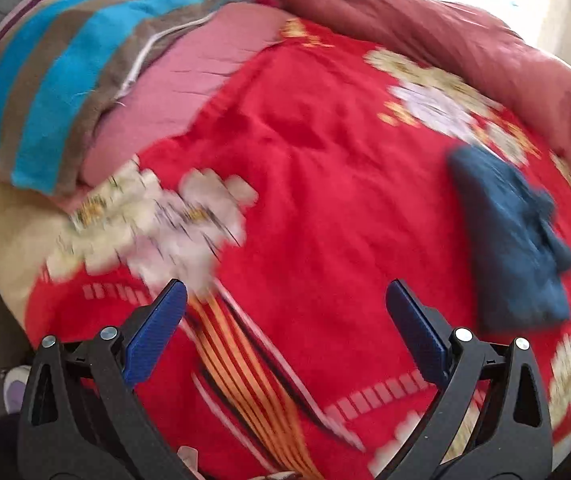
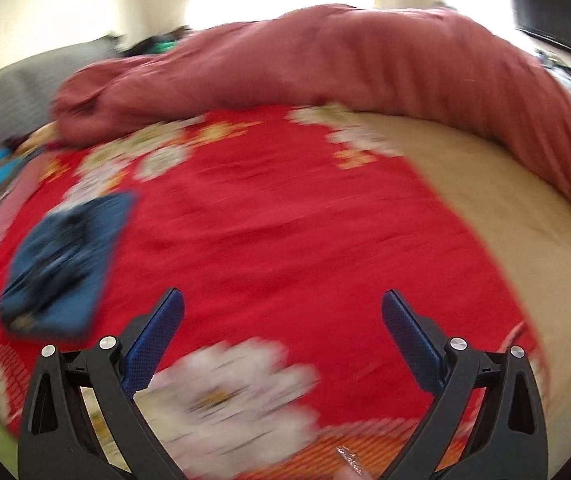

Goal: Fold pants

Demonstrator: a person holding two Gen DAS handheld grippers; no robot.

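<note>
Ahead of both pairs of jaws, which stood wide apart, the red blanket (image 2: pixel 285 220) lay flat and open. The folded blue pants (image 1: pixel 513 240) sat right of the left jaws (left of the right ones). Stacked linens (image 1: pixel 85 80) blocked the far left; a rolled quilt (image 2: pixel 325 60) walled the far edge.

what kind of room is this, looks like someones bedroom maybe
Most likely a bedroom. Both grippers hang open over a bed spread with a red flowered blanket. A rolled reddish quilt lies along its far edge, striped bedding is piled at one corner, and folded blue pants rest on the blanket.
</note>
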